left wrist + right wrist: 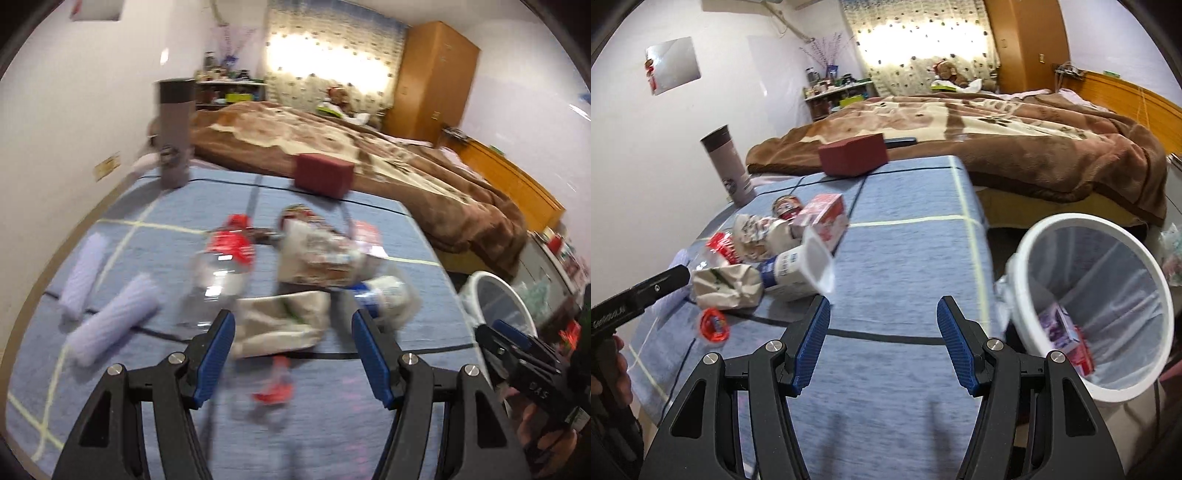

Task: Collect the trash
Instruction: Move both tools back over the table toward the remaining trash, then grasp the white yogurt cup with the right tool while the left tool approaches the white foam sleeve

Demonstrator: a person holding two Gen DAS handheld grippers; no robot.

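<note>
The trash is heaped on the left part of the tabletop (905, 236), which is covered by a blue cloth: a crumpled paper bag (726, 286), a white carton (801, 269) lying on its side with its open end turned to the right, a red and white box (825, 218) and a clear bottle with a red label (221, 266) are pressed together, so that a piece can be picked from the near edge. A small red wrapper (714, 325) lies apart, nearer the front edge. The left gripper (293, 332) is held just over the paper bag, its jaws spread wide and empty, seemingly lined up for a grasp. The right gripper (882, 332) is held over bare cloth between the heap and the bin (1027, 266), its jaws likewise wide apart and empty. The white bin is tilted with its lined mouth toward the tabletop, probably to ease dropping; 1 or 2 small packets already lie inside. A tall flask (729, 168) and a dark red box (855, 155) stand at the far edge, apart from the heap.
</note>
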